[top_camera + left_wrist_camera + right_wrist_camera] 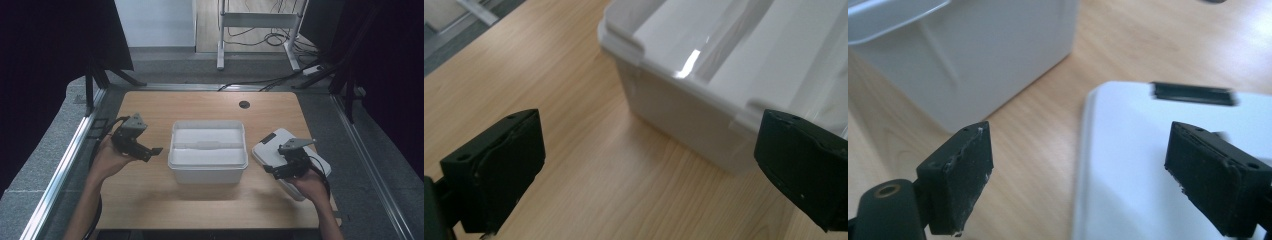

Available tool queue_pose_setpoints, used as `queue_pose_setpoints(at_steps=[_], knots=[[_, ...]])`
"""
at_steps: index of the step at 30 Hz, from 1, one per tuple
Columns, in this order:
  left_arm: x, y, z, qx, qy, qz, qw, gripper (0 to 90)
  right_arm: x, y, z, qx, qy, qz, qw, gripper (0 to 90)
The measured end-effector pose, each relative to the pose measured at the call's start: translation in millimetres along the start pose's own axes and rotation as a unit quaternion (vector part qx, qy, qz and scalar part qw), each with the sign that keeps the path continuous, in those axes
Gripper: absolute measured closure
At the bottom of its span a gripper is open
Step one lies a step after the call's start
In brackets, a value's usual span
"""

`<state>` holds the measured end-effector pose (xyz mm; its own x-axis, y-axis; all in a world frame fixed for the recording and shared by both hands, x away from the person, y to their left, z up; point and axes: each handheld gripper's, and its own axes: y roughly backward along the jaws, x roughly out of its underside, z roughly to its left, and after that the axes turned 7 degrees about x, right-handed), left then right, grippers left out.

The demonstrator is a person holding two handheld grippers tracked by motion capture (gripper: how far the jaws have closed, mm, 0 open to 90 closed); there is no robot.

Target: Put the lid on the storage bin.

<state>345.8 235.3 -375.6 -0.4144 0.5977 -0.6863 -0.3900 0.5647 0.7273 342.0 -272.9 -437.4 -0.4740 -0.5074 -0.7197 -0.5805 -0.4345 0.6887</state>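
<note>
A white plastic bin [208, 150] stands in the middle of the wooden table, open at the top. Its white lid [272, 148], with a black latch at the far end, lies flat to the right of it. My left gripper [150, 149] hovers just left of the bin, open and empty; the left gripper view has the bin's corner [684, 100] between its wide-spread jaws. My right gripper [272, 170] is above the lid's near part, open and empty. The right gripper view looks over the lid [1148, 165] with the bin's wall [973, 55] at upper left.
The wooden table [150, 200] has a round cable hole [244, 104] near its far edge. Metal rails run along both sides of the table. Beyond it stand a white desk frame [257, 20] and floor cables.
</note>
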Motion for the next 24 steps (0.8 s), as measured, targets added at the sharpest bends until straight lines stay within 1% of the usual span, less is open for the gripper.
queue_pose_setpoints(at_steps=[1,2,4,6,7,9,10,11,12,15,16,17,18,20,21,24], knots=[[8.6,0.3,-2.4,-0.008,0.004,0.003,1.0000,0.0,-1.2,1.6,-4.3,0.005,0.001,-0.002,1.0000,12.1],[15.3,0.3,-4.6,-0.012,0.007,0.005,0.9999,0.0,-2.4,3.2,-10.2,0.017,0.003,0.001,0.9998,13.2],[27.3,-1.3,-8.3,-0.016,0.013,0.007,0.9998,0.0,-2.8,4.0,-18.7,0.034,0.004,0.001,0.9994,14.3],[41.1,-5.0,-12.1,-0.019,0.020,0.007,0.9996,0.0,-1.6,2.5,-28.4,0.054,-0.001,0.014,0.9984,17.6],[47.8,-7.5,-13.9,-0.019,0.025,0.007,0.9995,0.0,-0.3,0.7,-33.0,0.062,-0.003,0.021,0.9978,21.0],[62.3,-14.5,-17.8,-0.015,0.034,0.008,0.9993,0.0,3.3,-3.6,-41.3,0.075,-0.010,0.036,0.9965,32.6],[66.8,-17.0,-19.4,-0.015,0.037,0.009,0.9992,0.0,5.6,-5.9,-45.6,0.080,-0.009,0.045,0.9958,41.3],[73.9,-21.3,-21.8,-0.011,0.042,0.012,0.9990,0.0,7.0,-7.4,-47.6,0.082,-0.008,0.050,0.9953,47.7],[77.8,-23.9,-23.4,-0.009,0.045,0.013,0.9989,0.0,9.1,-9.1,-50.2,0.087,-0.005,0.057,0.9946,57.2],[90.6,-32.3,-30.0,-0.005,0.052,0.017,0.9985,0.0,12.6,-10.7,-54.6,0.095,0.010,0.070,0.9930,74.2],[93.9,-34.5,-32.2,-0.003,0.054,0.015,0.9984,0.0,13.3,-10.5,-56.0,0.092,0.012,0.073,0.9930,79.4],[97.2,-37.0,-34.7,0.000,0.056,0.013,0.9983,0.0,13.7,-10.4,-57.3,0.086,0.012,0.075,0.9935,81.7],[99.0,-38.6,-36.3,0.000,0.057,0.013,0.9983,0.0,13.4,-10.2,-58.1,0.086,0.015,0.076,0.9932,82.6],[103.5,-43.3,-41.1,-0.002,0.057,0.014,0.9983,0.0,11.3,-9.2,-59.0,0.094,0.024,0.082,0.9919,84.2],[105.4,-45.5,-43.3,-0.002,0.056,0.015,0.9983,0.0,10.3,-8.6,-59.6,0.093,0.027,0.084,0.9917,84.4],[111.2,-51.9,-48.6,-0.005,0.054,0.013,0.9984,0.0,7.8,-6.5,-61.0,0.086,0.029,0.082,0.9925,84.6]])
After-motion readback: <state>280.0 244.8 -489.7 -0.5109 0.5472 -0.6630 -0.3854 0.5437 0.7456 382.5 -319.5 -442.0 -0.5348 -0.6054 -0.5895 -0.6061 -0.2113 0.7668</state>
